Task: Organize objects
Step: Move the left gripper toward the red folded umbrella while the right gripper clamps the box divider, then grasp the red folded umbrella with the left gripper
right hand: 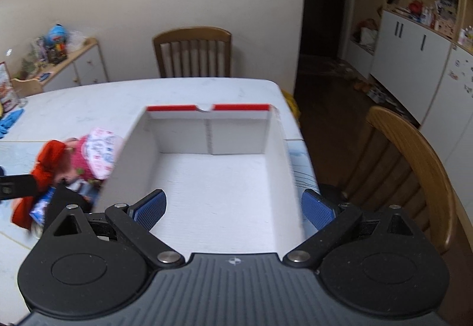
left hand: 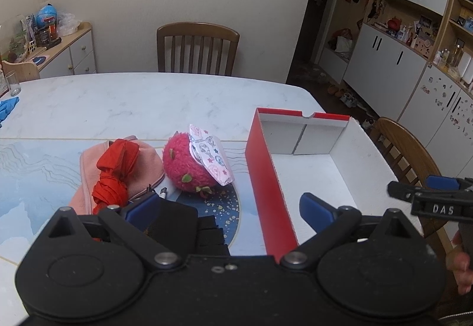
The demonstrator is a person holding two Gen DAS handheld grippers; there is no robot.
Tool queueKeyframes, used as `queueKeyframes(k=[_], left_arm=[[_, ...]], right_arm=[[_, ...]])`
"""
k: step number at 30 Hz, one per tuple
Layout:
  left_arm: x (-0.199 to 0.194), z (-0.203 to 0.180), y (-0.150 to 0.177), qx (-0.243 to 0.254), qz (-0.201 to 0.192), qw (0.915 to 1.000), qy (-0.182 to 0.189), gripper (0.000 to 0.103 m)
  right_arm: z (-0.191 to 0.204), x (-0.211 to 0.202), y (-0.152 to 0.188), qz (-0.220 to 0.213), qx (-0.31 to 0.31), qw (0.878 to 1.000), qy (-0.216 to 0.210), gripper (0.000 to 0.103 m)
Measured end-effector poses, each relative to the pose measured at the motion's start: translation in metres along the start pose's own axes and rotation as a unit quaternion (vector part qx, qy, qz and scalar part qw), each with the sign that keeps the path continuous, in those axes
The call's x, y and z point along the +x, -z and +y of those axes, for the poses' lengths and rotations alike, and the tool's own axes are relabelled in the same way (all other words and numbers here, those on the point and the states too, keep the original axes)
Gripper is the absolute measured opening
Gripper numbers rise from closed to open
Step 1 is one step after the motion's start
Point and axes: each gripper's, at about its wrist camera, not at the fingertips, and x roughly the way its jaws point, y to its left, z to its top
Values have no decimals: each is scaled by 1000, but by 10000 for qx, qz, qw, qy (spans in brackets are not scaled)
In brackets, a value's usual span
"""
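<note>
Both tongs gape wide, holding nothing: the left tongs [left hand: 229, 210] straddle the red box [left hand: 267, 178] wall; the right tongs [right hand: 233, 209], lettered "DAS", hover above the box.

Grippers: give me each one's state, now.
Left gripper: open, holding nothing.
Right gripper: open, empty, over the box.

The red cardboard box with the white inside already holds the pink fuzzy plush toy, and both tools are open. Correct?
Not quite. The red cardboard box is empty in the right wrist view; the pink fuzzy plush toy lies on the table beside it. Both the left tool and right tool are open.
</note>
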Motion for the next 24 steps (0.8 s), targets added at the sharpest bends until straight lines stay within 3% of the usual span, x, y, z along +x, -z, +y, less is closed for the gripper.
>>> queueKeyframes(k=[4, 10, 16, 18, 22, 24], left_arm=[[5, 2, 2, -20, 47, 9999, -88, 100], [12, 14, 6, -149, 123, 9993, -307, 99], [17, 26, 4, -176, 55, 9988, -463, 99], [20, 28, 3, -127, 49, 9988, -474, 98], [31, 29, -4, 114, 38, 9988, -474, 98], [38, 29, -7, 208, 60, 9988, -434, 98]], right_arm=[[-24, 14, 0, 106, 9, 9996, 272, 97], [-51, 33, 7, 455, 105, 9978, 479, 87], [-64, 46, 16, 773, 140, 9956, 516, 70], [-66, 51, 20, 903, 123, 9944, 535, 58], [-65, 55, 27, 1054, 142, 9933, 463, 48], [-63, 55, 29, 1109, 129, 9929, 415, 37]])
